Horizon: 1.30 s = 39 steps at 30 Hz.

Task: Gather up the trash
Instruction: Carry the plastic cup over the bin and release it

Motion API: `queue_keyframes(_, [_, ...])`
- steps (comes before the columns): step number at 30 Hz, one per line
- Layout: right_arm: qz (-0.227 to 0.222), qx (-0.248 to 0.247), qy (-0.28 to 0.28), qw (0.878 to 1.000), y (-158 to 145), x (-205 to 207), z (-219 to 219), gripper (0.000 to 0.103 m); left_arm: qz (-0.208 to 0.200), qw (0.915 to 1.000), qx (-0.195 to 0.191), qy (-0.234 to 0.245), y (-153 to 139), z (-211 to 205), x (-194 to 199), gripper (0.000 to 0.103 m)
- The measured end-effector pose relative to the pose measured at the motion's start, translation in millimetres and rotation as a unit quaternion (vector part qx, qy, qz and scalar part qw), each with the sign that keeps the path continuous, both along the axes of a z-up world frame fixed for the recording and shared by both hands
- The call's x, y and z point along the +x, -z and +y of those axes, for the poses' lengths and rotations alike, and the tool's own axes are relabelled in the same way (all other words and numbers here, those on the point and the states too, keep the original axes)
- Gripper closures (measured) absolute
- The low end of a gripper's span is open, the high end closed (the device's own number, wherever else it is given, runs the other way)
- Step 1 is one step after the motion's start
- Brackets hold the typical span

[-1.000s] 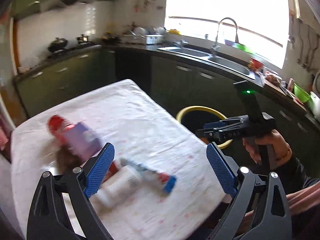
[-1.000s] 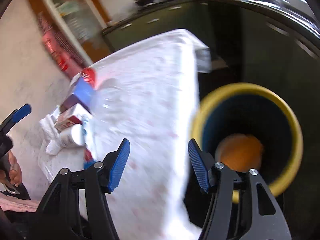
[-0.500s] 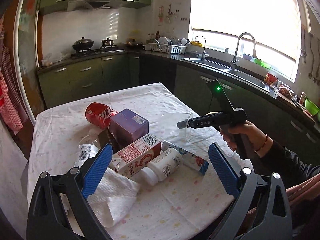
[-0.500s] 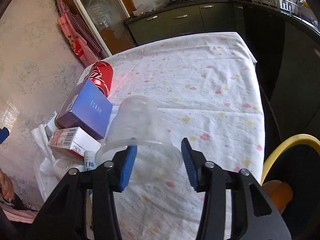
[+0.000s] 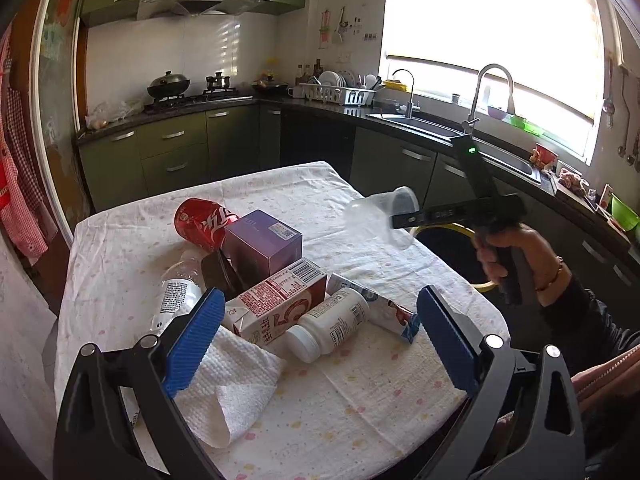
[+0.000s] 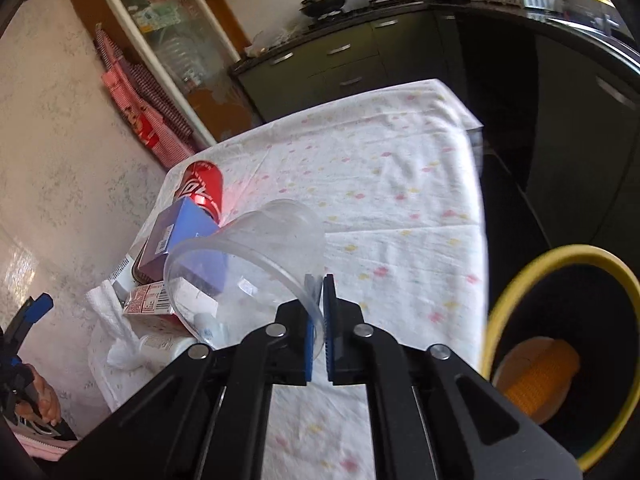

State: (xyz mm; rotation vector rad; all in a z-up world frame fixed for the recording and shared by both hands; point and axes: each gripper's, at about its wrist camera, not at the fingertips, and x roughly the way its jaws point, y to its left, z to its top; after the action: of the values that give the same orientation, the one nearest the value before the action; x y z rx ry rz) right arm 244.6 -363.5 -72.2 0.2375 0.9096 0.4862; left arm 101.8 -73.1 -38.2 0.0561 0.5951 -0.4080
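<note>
My right gripper (image 6: 319, 312) is shut on the rim of a clear plastic cup (image 6: 256, 256) and holds it in the air above the table's right side; the cup also shows in the left wrist view (image 5: 380, 216). The yellow-rimmed bin (image 6: 516, 300) stands on the floor to the right, with something orange inside. My left gripper (image 5: 316, 340) is open and empty over a pile of trash: a red can (image 5: 204, 222), a purple box (image 5: 264, 242), a milk carton (image 5: 276, 308), a white pill bottle (image 5: 328, 326), a plastic bottle (image 5: 176, 292) and a paper towel (image 5: 232, 388).
The table (image 5: 320, 196) has a white spotted cloth. Green kitchen cabinets (image 5: 176, 152), a stove and a sink counter (image 5: 424, 128) run behind and to the right. The bin's rim (image 5: 460, 232) shows by the table's right edge.
My right gripper has closed on the cup's rim and lifted it off the table. One second ago it was open over the bin. My left gripper stays open above the pile.
</note>
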Motion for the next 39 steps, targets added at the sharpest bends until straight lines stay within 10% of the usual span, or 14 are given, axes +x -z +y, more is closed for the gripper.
queue_keyframes(15, [0.127, -0.074, 0.21, 0.966, 49, -38, -173, 0.095, 0.02, 0.9995, 0.023, 0.0, 16, -8, 3, 0.008])
queue_keyframes(18, [0.147, -0.08, 0.232, 0.958, 64, -37, -184, 0.071, 0.023, 0.9994, 0.027, -0.002, 18, -7, 4, 0.008])
queue_keyframes(39, [0.048, -0.053, 0.184, 0.98, 28, -90, -124, 0.053, 0.05, 0.9926, 0.068, -0.087, 48, 42, 20, 0.008])
